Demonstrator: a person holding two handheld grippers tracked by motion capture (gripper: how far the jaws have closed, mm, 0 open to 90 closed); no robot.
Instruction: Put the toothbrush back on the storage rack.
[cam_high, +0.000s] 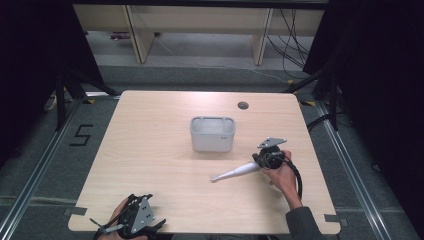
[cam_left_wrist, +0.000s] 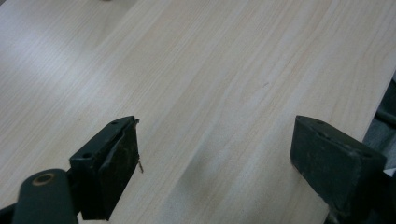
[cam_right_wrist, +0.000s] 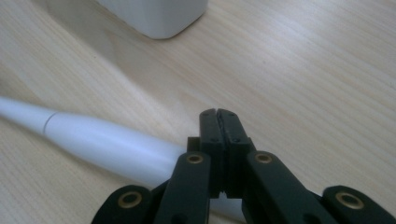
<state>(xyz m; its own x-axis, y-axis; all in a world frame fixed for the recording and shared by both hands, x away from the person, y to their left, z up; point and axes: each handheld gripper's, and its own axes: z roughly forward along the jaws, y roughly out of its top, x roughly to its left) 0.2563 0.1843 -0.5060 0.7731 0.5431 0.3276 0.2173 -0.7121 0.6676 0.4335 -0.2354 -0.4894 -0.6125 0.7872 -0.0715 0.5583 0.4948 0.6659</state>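
Nearest the camera in the high view, at the near left corner of the tabletop (cam_high: 150, 150), the left gripper (cam_high: 131, 220) sits in the person's hand with nothing near it. Farther in and to the right, the right gripper (cam_high: 262, 160) is held by the other hand above the wood, and a long white tapered handle (cam_high: 235, 173) — something like an electric toothbrush body — sticks out of it toward the left, its thin tip low over the surface. Just beyond, at the middle of the tabletop, stands a white box-shaped container (cam_high: 212, 134), open at the top and, as far as can be seen, with nothing in it. A small round hole (cam_high: 243, 105) marks the far side. In the left gripper view the two black jaws stand wide apart over bare wood, holding nothing. In the right gripper view the jaws look pressed together at their tips, with the thick end of the white handle (cam_right_wrist: 107, 144) running beneath and behind them; whether the pads truly clamp it or it is pinched lower down is hard to tell, but it appears gripped there. A corner of the container (cam_right_wrist: 159, 18) shows just ahead. Judging by this, the handle is picked up but not yet delivered — what seems left is to carry it over the container and set it inside.
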